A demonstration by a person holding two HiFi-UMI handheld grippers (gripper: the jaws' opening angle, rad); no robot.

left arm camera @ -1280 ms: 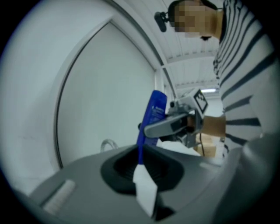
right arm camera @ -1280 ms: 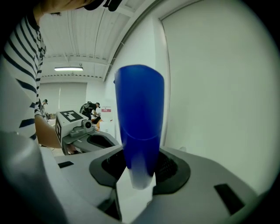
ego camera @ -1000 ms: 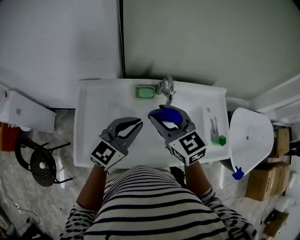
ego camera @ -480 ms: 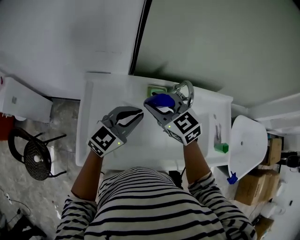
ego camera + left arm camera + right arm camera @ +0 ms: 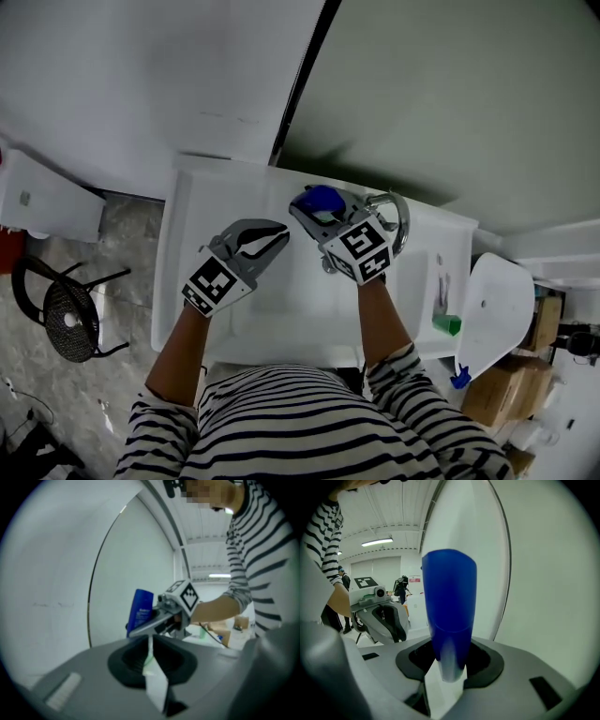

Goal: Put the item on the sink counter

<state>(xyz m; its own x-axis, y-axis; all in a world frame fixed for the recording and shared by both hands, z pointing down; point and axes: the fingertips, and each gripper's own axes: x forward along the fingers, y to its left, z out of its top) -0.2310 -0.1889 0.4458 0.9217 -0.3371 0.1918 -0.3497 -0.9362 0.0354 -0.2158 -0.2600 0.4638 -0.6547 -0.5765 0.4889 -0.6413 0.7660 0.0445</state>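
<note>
your right gripper (image 5: 309,210) clamps one blue tube (image 5: 324,199), upright above the back of the one white sink (image 5: 178,267), beside one tap (image 5: 399,223); your left gripper (image 5: 279,232) is closed, empty

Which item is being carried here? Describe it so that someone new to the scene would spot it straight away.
Start at the white sink below the person and find the chrome faucet at its back. Just left of it, the right gripper clamps a blue tube, the only deep blue thing over the basin; the green object sits apart on the right counter.
</note>
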